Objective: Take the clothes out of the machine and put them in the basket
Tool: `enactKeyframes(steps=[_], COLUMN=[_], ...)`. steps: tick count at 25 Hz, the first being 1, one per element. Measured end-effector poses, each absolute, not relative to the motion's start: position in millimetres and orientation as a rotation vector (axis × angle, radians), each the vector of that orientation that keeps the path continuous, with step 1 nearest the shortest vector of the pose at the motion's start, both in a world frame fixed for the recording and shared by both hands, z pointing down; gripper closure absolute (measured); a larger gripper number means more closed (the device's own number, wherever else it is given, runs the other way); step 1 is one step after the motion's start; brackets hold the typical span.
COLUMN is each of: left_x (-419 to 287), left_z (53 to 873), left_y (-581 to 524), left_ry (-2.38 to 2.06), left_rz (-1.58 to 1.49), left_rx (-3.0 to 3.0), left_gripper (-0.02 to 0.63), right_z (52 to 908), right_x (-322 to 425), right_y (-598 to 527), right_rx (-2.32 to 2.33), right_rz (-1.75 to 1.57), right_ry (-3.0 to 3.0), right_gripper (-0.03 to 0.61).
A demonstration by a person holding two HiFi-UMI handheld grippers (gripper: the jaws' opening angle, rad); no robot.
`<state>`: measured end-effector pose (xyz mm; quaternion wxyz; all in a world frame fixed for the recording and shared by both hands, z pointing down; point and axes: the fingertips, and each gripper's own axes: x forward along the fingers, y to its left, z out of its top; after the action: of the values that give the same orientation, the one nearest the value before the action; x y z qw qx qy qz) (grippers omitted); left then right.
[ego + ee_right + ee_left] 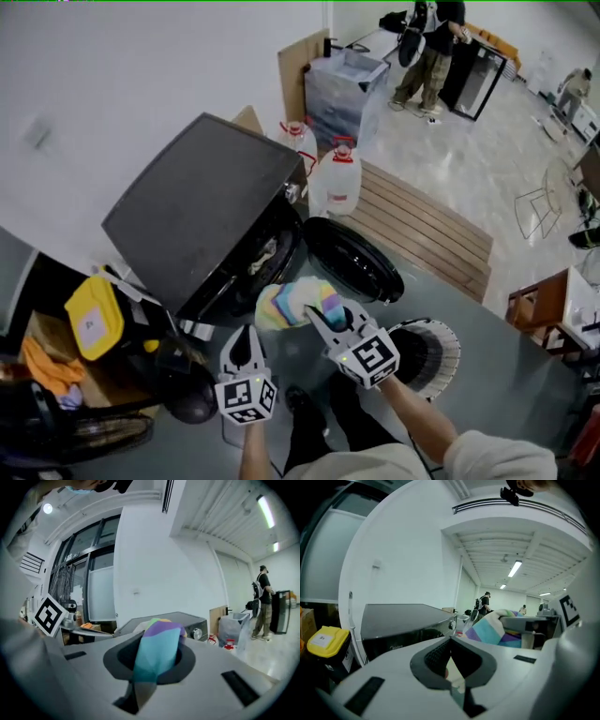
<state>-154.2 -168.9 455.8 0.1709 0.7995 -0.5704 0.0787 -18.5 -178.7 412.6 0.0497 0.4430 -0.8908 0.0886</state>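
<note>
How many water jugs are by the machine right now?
2. One jug stands at the machine's far corner; the second jug stands just nearer, beside the open door. Others may be hidden behind the machine.

1. Basket [441, 330]: the near-left part of its ribbed rim is hidden behind the right gripper [319, 317] and the forearm behind it. The inside is too dark to read.
2. Machine [202, 211]: the drum opening is dark. A pale patch [265, 253] inside cannot be identified.
3. Striped cloth [157, 656]: in the right gripper view it covers the pads, and its lower end drops out of sight between the jaws.
4. Forearms: both are cut off by the head view's bottom edge.
5. Distant person [433, 42]: the head is cut off by the top edge.
6. Yellow container [92, 319]: the label is too small to read.
</note>
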Motion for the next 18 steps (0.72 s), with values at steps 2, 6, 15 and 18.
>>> enactKeyframes(steps=[2, 6, 15, 18], left_x=[-145.2, -114.3, -5.6, 46.8], left_z=[434.4, 391.7, 316.2, 302.6], left_y=[-164.0, -158.2, -142.8, -131.4], left_ry=[-1.594, -1.514, -1.225, -1.073], left_rz=[0.223, 0.214, 0.159, 0.150], left_rx=[2.299, 2.378, 2.641, 2.723], left_gripper=[0.595, 0.595, 0.595, 0.595], right_z=[380.2, 320.6, 245.3, 234.3], right_x=[2.5, 53.2, 162.8, 194.9], right_y=[-162.2, -127.9, -46.0, -7.6], right_rx=[1.418, 1.574, 1.985, 2.107], right_rz=[0.246, 0.202, 0.103, 0.081], right_ry=[-2.693, -2.646, -2.406, -2.301], right_gripper=[0.514, 0.512, 0.512, 0.512])
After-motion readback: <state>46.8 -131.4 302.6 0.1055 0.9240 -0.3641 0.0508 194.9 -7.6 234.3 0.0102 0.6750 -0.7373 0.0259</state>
